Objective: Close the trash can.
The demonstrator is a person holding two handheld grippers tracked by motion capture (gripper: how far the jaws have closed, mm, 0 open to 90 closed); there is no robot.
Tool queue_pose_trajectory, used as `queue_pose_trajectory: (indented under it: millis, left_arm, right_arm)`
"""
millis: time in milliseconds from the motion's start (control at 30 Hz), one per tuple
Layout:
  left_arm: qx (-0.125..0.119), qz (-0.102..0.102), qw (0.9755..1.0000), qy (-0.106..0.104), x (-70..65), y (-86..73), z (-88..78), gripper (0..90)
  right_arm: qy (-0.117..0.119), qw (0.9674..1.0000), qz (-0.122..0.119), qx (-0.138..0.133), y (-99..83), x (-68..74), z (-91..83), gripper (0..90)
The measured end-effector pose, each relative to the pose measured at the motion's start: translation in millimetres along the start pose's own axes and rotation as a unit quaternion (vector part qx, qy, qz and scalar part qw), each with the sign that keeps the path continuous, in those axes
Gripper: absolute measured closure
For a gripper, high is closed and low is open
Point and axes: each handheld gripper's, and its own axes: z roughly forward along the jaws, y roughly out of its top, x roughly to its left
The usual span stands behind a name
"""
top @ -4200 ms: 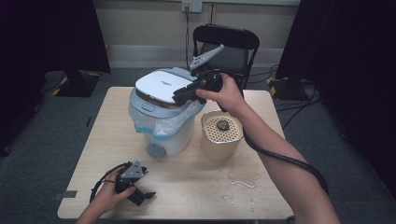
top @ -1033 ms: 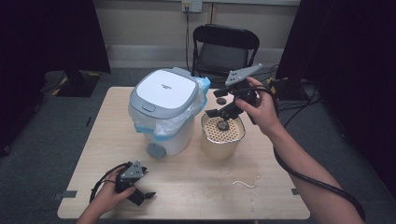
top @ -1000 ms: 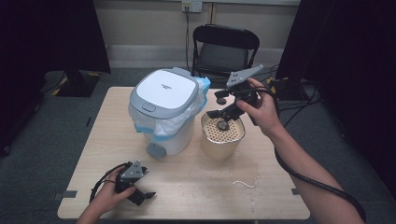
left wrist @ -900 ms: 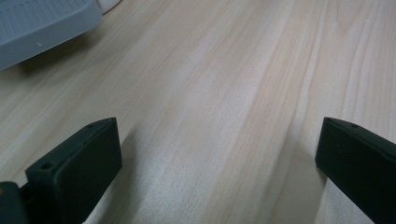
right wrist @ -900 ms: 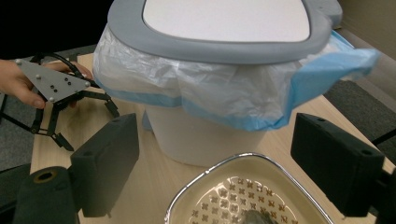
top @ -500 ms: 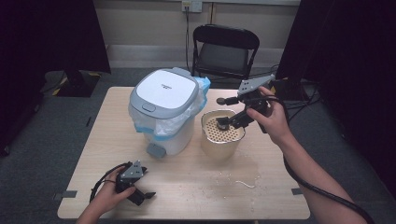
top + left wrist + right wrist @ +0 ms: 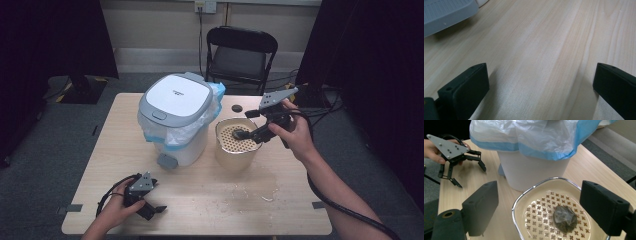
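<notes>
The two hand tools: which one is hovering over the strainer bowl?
The right tool, raised above the bowl with its jaws spread over a dark lump. The left tool rests low on the table, far from it.

Your bin point(image 7: 534, 150) is cut off at 12 o'clock; the dark lump point(image 7: 564, 218) is too blurred to identify.

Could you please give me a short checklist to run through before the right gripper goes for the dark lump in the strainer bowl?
1. Right gripper open: ok, jaws stand wide apart.
2. Dark lump in reach: ok, it lies on the perforated tray between the jaw lines.
3. Strainer bowl upright on the table: ok.
4. Bin lid open for dropping: not ok, it is shut.
5. Left gripper out of the way: ok, it rests open near the table's front edge.
</notes>
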Motion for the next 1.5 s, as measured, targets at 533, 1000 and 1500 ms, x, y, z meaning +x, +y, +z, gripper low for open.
queue_pose_trajectory:
  millis: [533, 1000, 1500]
  left_arm:
    - [-0.001, 0.000, 1.0000, 0.000, 0.0, 0.0, 0.1, 0.0]
    - [0.000, 0.000, 1.0000, 0.001, -0.1, 0.1, 0.1, 0.0]
    - [0.001, 0.000, 1.0000, 0.001, -0.1, 0.2, -0.1, 0.0]
  right_arm:
    - [-0.008, 0.9999, 0.006, 0.011, -29.4, 0.3, -3.1, 14.9]
    - [-0.020, 0.9995, 0.015, 0.020, -56.2, -0.9, -7.2, 15.0]
    - [-0.025, 0.9991, 0.024, 0.026, -83.3, 0.1, -10.8, 15.0]
